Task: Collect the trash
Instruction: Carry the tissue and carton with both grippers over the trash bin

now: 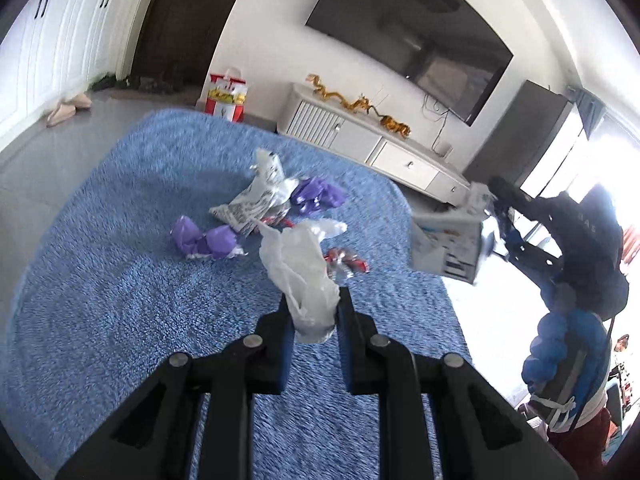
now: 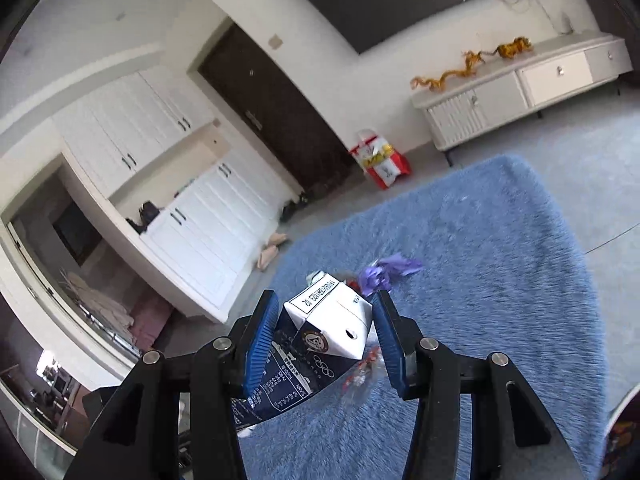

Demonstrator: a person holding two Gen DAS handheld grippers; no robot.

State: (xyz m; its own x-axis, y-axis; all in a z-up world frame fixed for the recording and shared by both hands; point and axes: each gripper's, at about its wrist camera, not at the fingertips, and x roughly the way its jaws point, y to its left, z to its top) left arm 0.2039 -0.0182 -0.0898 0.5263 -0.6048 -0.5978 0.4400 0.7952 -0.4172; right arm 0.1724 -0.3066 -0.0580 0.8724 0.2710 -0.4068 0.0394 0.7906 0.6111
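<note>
A home living room, no question: a big flat television (image 1: 412,36) hangs on the white wall above a low pale media cabinet (image 1: 360,136) with drawers, golden dragon ornaments (image 1: 356,102) strung along its top. A shaggy blue rug (image 1: 120,260) covers the grey floor, white panelled cupboards (image 2: 208,216) run beside a dark wooden door (image 2: 280,120), and slippers (image 1: 68,106) sit by the wall.

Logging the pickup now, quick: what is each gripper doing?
Left gripper: shut on the crumpled white plastic bag.
Right gripper: shut on the milk carton.
</note>
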